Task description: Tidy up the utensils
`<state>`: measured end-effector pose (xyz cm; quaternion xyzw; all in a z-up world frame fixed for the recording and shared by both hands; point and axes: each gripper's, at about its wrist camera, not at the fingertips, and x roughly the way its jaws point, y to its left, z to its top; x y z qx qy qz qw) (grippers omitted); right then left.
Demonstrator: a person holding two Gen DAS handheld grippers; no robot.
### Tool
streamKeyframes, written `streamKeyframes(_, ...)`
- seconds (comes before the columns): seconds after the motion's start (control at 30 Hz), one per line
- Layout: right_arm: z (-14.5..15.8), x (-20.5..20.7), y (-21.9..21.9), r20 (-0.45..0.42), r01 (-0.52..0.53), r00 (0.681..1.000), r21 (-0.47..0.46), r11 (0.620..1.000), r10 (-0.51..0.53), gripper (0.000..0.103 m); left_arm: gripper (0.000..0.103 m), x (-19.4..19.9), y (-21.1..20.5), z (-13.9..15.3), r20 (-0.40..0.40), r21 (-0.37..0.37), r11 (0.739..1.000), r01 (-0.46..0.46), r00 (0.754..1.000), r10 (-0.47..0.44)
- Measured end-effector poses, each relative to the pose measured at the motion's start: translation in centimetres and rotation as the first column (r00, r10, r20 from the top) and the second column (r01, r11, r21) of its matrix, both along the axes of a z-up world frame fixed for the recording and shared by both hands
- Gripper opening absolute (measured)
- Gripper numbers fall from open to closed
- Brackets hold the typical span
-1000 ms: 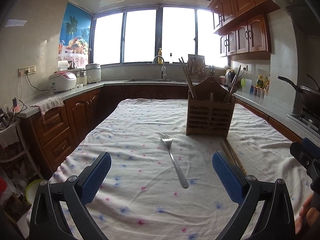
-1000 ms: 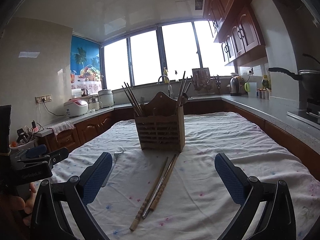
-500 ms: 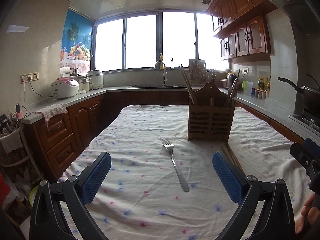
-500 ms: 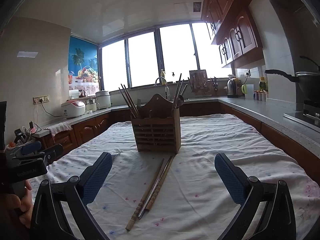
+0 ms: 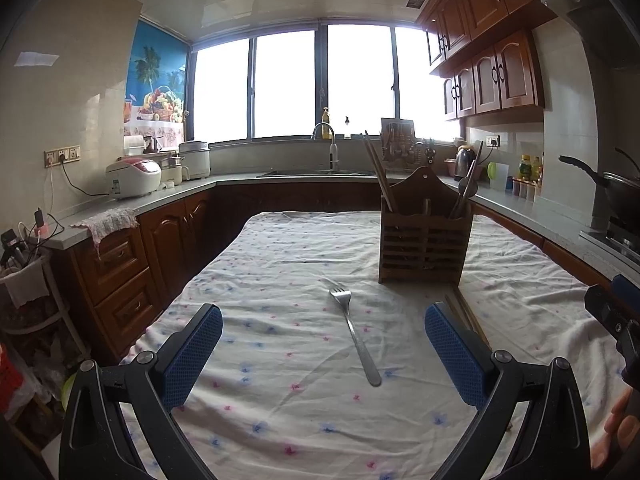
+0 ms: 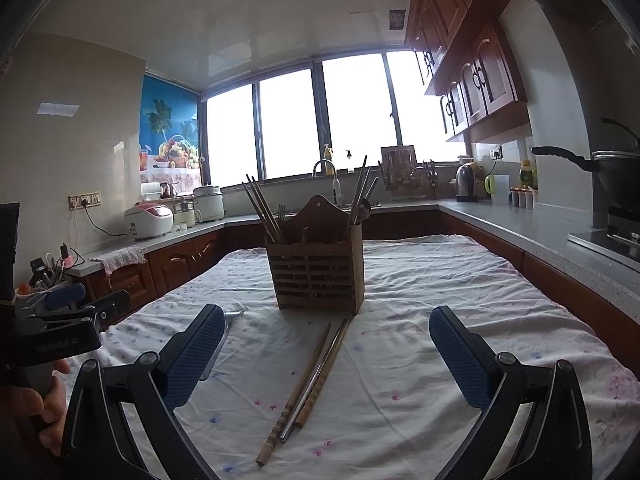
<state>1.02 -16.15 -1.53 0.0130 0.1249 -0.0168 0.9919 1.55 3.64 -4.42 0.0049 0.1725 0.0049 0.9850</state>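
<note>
Blue rubber pads line the fingers of both grippers, and each pair stands wide apart with nothing between them. From the left wrist view, the left gripper (image 5: pixel 324 348) hangs over a white cloth (image 5: pixel 280 400) dotted with small pink and blue flowers, which covers the table. A steel fork (image 5: pixel 354 334) lies flat on the cloth between the left gripper's fingers, its handle toward the camera and its tines pointing away toward the holder. At the right edge of that view part of the other tool and some fingertips of a hand (image 5: pixel 612 432) show.

From the right wrist view, the right gripper (image 6: pixel 326 350) hangs over a small bundle of chopsticks (image 6: pixel 308 380) lying loose on the cloth, side by side and touching, running from near the camera up to the foot of the holder; two look like bamboo and one like metal. The fork's tines peek out just behind the left finger of this gripper. At the left edge a hand (image 6: pixel 36 412) grips the other tool.

Farther back a slatted wooden holder (image 6: pixel 318 270) stands upright on the cloth, with chopsticks, a fork and a spoon or ladle standing in it. Beyond the table a grey counter (image 6: pixel 520 224) runs around the room, carrying a rice cooker (image 6: pixel 148 222) on the left, a tap (image 6: pixel 326 170) under the bright window (image 6: pixel 288 120) and a kettle (image 6: pixel 466 182) on the right
</note>
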Motion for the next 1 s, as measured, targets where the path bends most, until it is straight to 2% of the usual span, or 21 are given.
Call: streamKeyframes(1.0,0.93,-0.09,0.16,0.021,-0.012,1.000,0.011,1.000,0.012,0.103,0.102,0.13,-0.06,0.08,-0.005,-0.002,1.000,0.011,1.000,-0.011)
